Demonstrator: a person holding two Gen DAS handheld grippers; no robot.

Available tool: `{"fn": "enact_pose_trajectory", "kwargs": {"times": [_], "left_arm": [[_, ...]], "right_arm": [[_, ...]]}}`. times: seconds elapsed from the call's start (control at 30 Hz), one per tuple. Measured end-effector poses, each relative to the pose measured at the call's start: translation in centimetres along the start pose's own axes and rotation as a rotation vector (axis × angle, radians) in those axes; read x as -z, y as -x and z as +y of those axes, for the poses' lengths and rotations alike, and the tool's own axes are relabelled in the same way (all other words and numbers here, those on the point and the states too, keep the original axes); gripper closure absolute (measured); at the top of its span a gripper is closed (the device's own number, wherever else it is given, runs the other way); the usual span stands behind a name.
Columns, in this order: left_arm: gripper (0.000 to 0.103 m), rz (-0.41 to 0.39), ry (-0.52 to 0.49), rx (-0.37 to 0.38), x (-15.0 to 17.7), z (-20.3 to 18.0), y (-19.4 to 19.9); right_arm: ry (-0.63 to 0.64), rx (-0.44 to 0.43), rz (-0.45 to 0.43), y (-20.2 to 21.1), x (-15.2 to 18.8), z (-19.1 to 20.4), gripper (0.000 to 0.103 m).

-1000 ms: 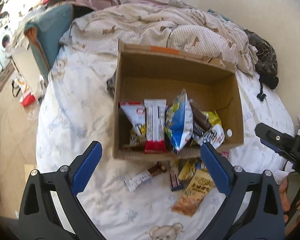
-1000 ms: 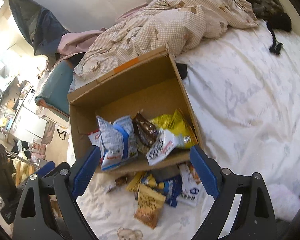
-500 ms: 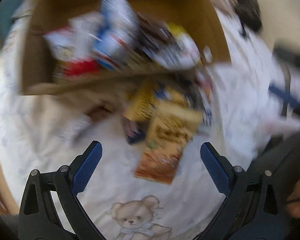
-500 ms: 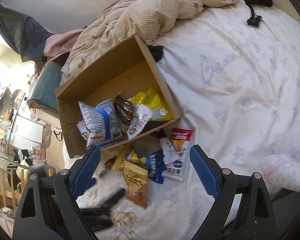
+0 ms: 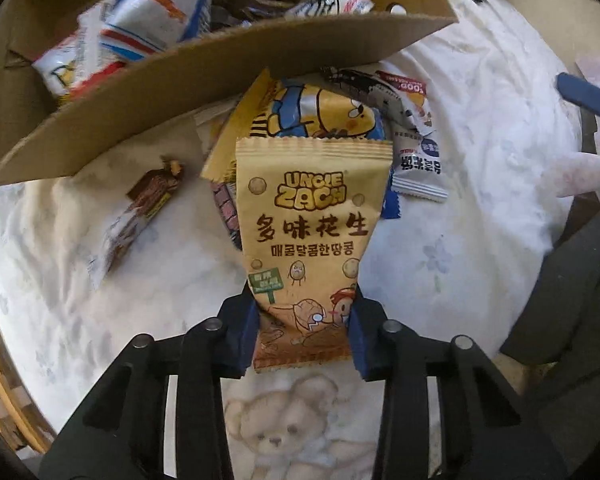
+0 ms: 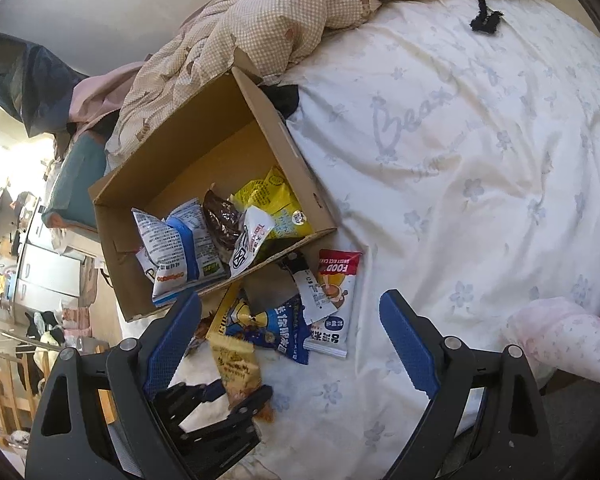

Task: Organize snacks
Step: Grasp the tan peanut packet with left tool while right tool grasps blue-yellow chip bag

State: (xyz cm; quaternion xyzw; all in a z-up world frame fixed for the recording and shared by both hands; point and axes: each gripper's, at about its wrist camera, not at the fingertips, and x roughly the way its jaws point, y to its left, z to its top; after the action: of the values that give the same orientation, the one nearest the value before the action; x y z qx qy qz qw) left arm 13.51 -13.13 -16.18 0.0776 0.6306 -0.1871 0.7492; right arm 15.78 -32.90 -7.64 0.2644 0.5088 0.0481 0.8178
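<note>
The left gripper [image 5: 304, 324] points almost straight down at the bed [image 5: 480, 208], and its blue fingers [image 5: 248, 336] are closing on the lower end of a tan peanut packet [image 5: 312, 224]. The pads sit against both side edges of the packet, which pinches in a little between them, so it is gripped. The packet lies flat on the white flowered sheet, just in front of the cardboard box [image 5: 148, 92], with its top edge overlapping a yellow and blue snack bag [image 5: 324, 110].

To the right of that bag lies a white rice cake packet [image 5: 414, 160] with a red end. To the left, apart from the pile, a brown chocolate bar [image 5: 144, 208] rests at a slant on the sheet. A printed teddy bear [image 5: 276, 432] shows on the sheet just below the gripper.

The box stands open on the bed and holds several snacks: a blue and white bag [image 6: 176, 248], a dark brown packet [image 6: 220, 220], a yellow bag [image 6: 272, 204] and a white wrapper [image 6: 250, 244] leaning over the front wall.

The right gripper [image 6: 290, 344] hangs above the loose pile in front of the box, its fingers [image 6: 406, 340] spread wide with nothing between them. From its side the left gripper shows down at the tan packet. A checked quilt [image 6: 284, 12] is bunched up behind the box, and a pink patterned sleeve [image 6: 564, 340] shows at the right edge of the bed.
</note>
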Motion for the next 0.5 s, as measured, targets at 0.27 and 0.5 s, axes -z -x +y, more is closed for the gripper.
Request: {"fn": "enact_pose_trajectory", "kwargs": {"times": [0.27,0.5], "left_arm": [[0.07,-0.072,0.018,0.017,1.6,0.2,5.4],[0.07,-0.152,0.158,-0.011,2.7,5.3,10.0]], "right_arm": [[0.047,-0.003,0.005,-0.2,0.5,1.3,0.01],[0.048,-0.019,0.025,-0.6,0.6,1.6,0.01]]}}
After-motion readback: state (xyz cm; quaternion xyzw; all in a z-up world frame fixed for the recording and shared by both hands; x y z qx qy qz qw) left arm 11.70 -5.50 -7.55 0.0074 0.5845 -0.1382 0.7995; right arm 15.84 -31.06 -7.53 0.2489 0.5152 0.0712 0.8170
